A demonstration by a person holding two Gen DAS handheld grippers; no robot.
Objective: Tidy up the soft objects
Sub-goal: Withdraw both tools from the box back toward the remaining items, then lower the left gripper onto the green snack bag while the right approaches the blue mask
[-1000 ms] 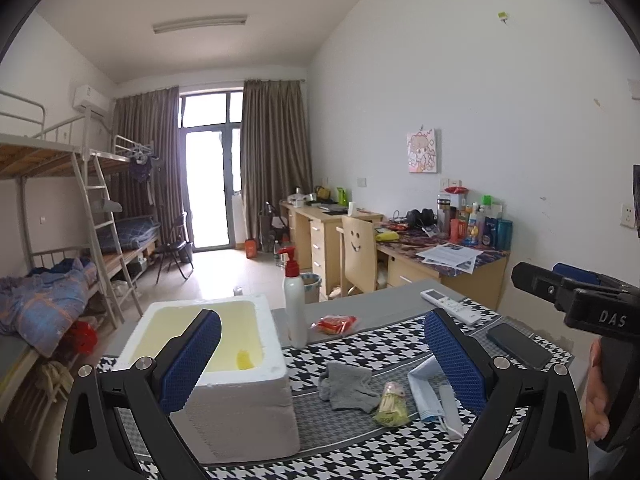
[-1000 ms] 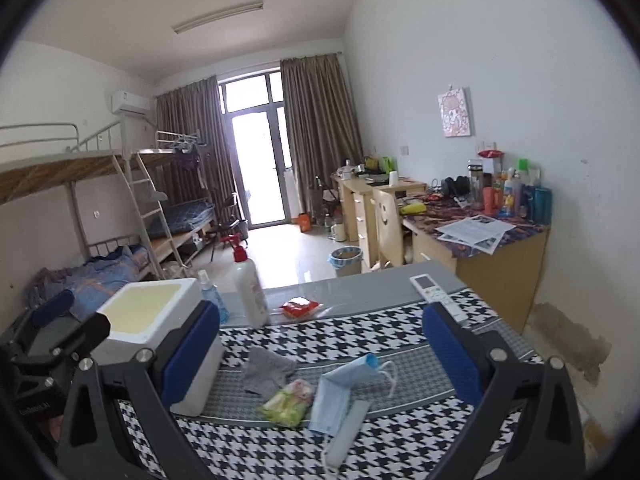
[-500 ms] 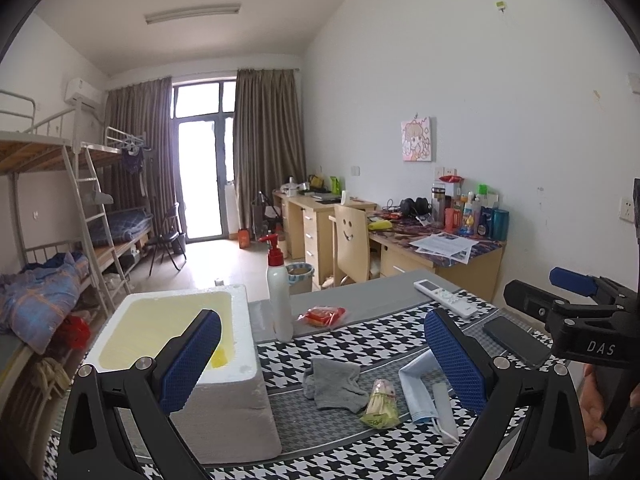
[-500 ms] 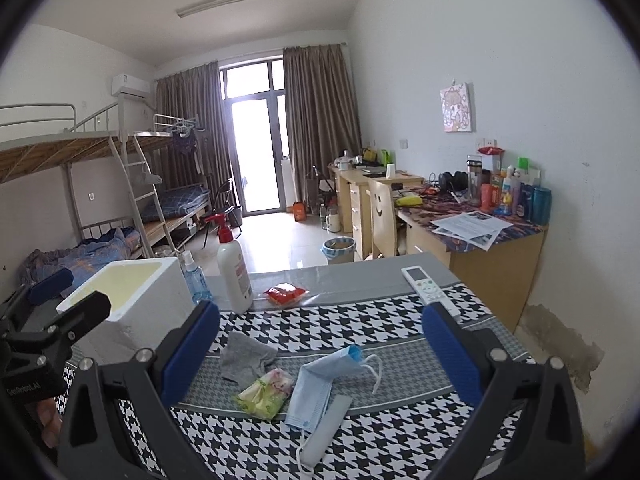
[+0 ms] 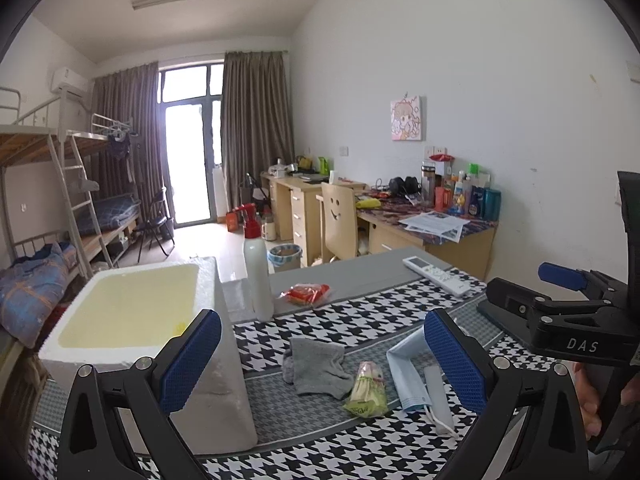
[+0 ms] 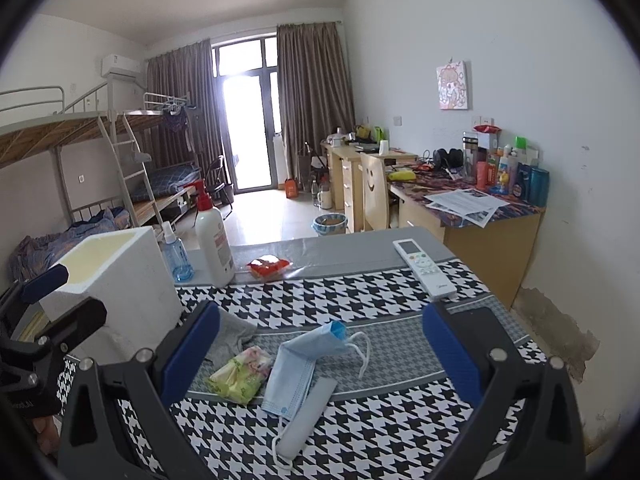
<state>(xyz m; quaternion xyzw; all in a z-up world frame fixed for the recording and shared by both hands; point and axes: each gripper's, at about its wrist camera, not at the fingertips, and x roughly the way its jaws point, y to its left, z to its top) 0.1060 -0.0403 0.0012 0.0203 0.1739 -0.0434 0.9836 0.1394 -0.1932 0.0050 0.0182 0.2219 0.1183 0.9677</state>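
Both claws, left [image 5: 322, 364] and right [image 6: 320, 356], wide and empty above bench [image 6: 360, 280]; grey sock [image 5: 316, 366], tissue pack [image 6: 240, 374], face mask [image 6: 298, 372] overlap beside foam box [image 5: 128, 312]: risk of pinching two items together.

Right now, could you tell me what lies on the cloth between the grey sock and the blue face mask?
A green tissue packet lies between the grey sock and the blue face mask, clearest in the left wrist view.

White-walled dorm room: bunk bed [image 5: 60, 184], desks [image 5: 400, 232], curtained, seemingly overexposed balcony door [image 6: 248, 132].
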